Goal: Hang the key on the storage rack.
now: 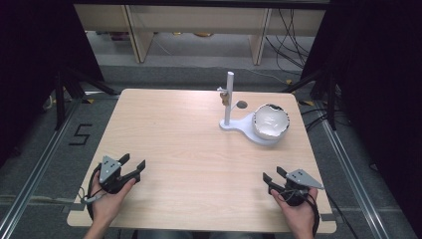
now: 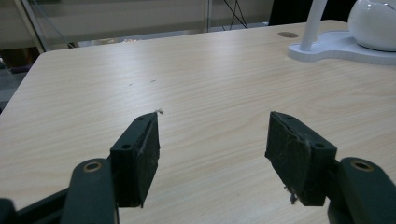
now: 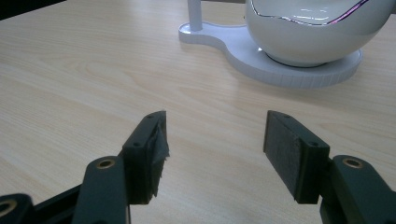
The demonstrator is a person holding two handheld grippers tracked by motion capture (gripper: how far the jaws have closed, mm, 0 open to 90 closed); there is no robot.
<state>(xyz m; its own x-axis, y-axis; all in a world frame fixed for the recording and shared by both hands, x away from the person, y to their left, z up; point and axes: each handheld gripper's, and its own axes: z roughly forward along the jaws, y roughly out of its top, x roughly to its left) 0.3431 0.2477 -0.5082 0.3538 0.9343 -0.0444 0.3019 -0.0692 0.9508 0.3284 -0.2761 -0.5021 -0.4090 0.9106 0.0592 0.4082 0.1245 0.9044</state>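
Two tongs wide, nothing held

Both sit at near edge of desk point(image 1: 199, 149), one per hand. Left tongs point(image 1: 133, 168) w/ jaws wide apart, empty; right tongs point(image 1: 273, 177) same, wide and empty. White bowl point(image 1: 270, 121) sits on white stand base point(image 1: 249, 130) at far right of desk, well apart from both. Post point(image 1: 229, 97) rises from base, small brown item on it, too small to ID. Floor mark "5" point(image 1: 79, 134) left of desk.
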